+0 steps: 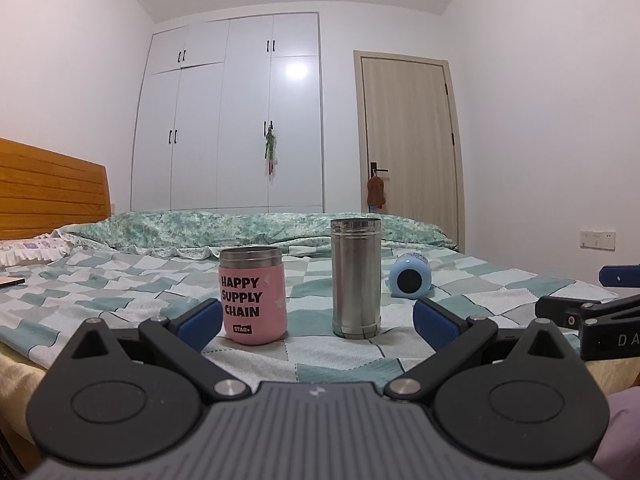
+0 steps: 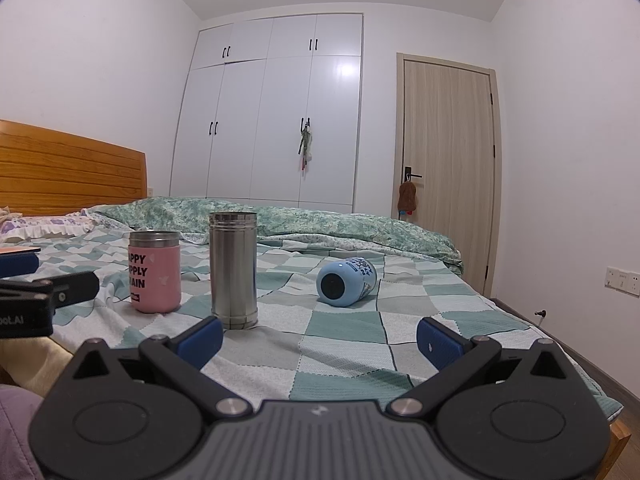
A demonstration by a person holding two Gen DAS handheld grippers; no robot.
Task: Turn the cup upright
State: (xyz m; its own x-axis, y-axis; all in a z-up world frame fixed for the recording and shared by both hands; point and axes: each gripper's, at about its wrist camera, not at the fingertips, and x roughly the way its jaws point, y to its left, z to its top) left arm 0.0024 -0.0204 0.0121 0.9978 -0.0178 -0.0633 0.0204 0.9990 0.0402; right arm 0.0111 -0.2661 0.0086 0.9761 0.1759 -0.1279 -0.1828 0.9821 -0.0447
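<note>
the blue cup (image 2: 347, 282) lies on its side on the checked bedspread (image 2: 344, 344), its round base turned toward the cameras and its printed wall pointing away toward the green quilt (image 2: 360, 228). it rests to the right of the steel tumbler (image 2: 233, 270), well apart from it. the tumbler stands upright, and the pink cup (image 2: 155, 272), also upright, stands just to its left with a gap between them.

the right gripper (image 2: 320, 338) hovers low over the near edge of the bed, jaws spread wide and holding nothing; the blue cup sits beyond the gap, clear of both fingers. the left gripper (image 1: 318, 320) is likewise spread wide and empty, facing the pink cup (image 1: 253, 296) and steel tumbler (image 1: 356, 278), with the blue cup (image 1: 410, 279) farther right behind the tumbler.
</note>
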